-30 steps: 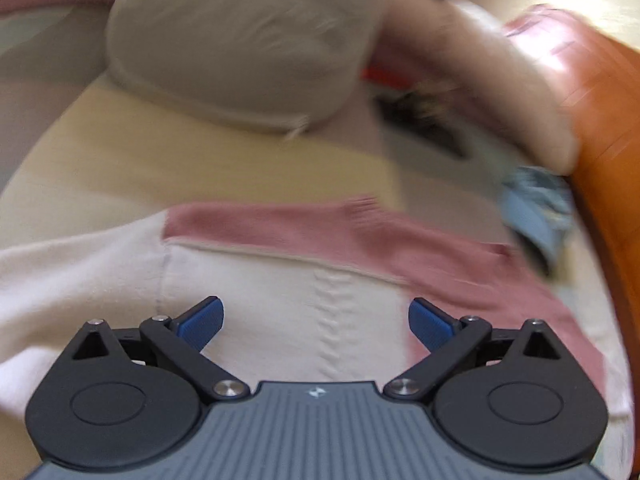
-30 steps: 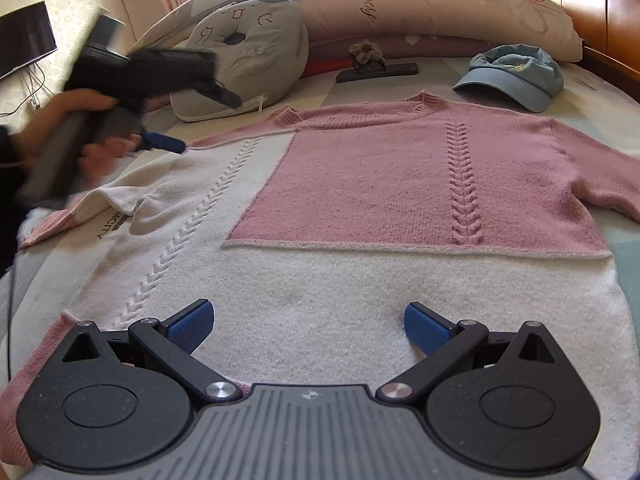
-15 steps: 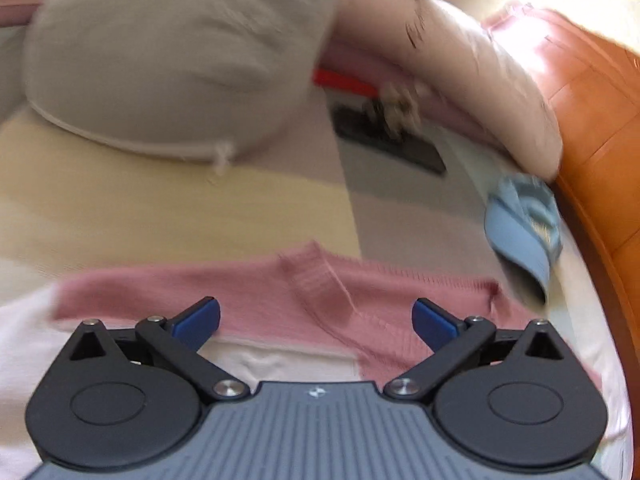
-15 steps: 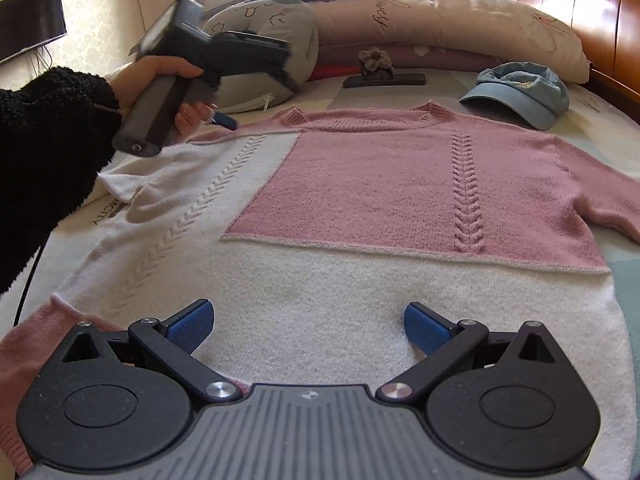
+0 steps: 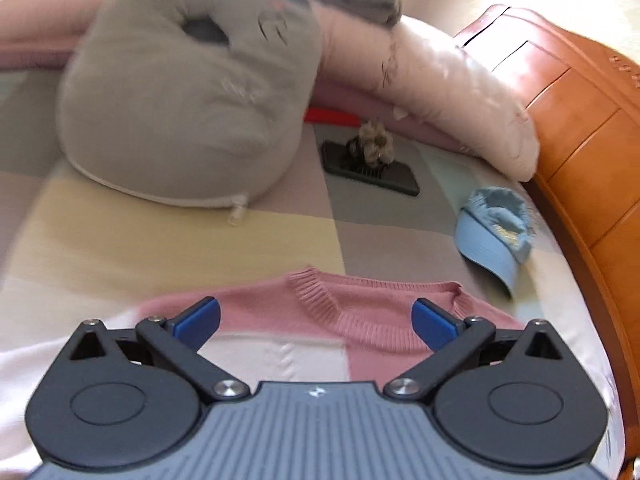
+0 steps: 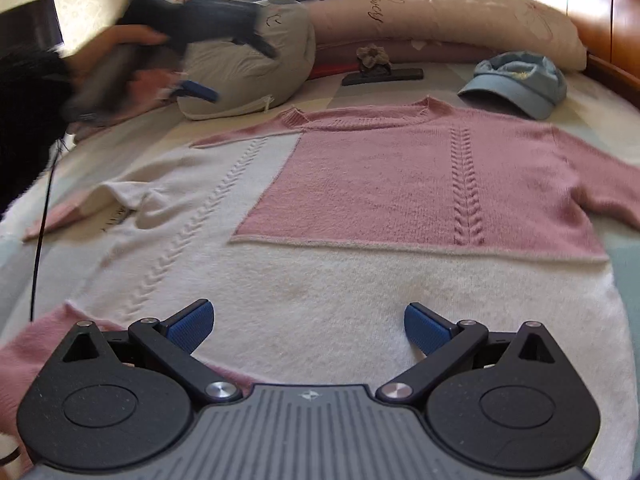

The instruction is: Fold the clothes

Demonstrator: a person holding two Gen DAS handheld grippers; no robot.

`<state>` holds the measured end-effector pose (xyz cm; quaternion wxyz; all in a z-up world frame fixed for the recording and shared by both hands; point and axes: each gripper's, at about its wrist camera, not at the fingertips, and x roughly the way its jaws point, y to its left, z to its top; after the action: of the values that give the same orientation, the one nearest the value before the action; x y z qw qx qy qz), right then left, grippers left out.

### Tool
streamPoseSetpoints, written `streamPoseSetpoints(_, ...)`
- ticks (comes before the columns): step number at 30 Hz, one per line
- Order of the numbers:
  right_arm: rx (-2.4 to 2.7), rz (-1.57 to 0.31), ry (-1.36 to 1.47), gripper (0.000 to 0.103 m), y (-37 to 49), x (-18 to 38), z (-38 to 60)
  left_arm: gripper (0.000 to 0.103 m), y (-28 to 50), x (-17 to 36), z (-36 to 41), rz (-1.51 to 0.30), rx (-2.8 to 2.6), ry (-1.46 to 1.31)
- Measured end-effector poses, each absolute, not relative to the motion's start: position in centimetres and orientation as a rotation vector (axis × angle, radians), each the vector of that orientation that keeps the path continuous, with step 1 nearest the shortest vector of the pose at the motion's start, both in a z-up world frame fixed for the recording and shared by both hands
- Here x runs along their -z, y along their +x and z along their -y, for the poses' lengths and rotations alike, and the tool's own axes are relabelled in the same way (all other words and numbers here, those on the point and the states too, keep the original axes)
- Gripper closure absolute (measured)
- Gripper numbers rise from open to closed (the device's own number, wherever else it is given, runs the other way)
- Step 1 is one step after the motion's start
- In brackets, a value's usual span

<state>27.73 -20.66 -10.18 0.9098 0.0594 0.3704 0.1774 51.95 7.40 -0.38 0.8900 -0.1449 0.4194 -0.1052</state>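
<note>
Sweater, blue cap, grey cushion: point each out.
sweater (image 6: 400, 184): right wrist view, pink chest panel.
blue cap (image 6: 520, 80): right wrist view, crown.
grey cushion (image 5: 180, 120): left wrist view, front face.

A pink-and-cream knit sweater (image 6: 360, 208) lies spread flat on its front across the frame's middle, neckline toward the top.

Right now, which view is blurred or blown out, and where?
Left wrist: the grey pillow is motion-smeared, the wall top right is blown out, glare lies on the headboard; the left gripper is sharp. Right wrist: the hand with the other gripper is smeared, the window is overexposed; the sweater is fairly clear, and the fisheye bends its edges.
</note>
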Motion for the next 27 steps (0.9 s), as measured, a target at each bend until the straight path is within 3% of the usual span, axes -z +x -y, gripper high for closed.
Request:
streamPoseSetpoints(6, -0.294, -0.823, 0.154, 0.0, 23.7, 9.7, 21.7, 0.001, 47.3, -1.0, -13.1, -0.896, 0.174, -0.27)
streamPoseSetpoints(23, -0.131, -0.922, 0.16, 0.0, 18.5, 8.9, 20.8, 0.001, 32.6, 9.1, -25.9, -0.809, 0.092, -0.502)
streamPoseSetpoints(27, -0.133, -0.925, 0.158, 0.0, 18.7, 8.8, 20.2, 0.001, 31.4, 10.4, -28.4, -0.716, 0.13, -0.624)
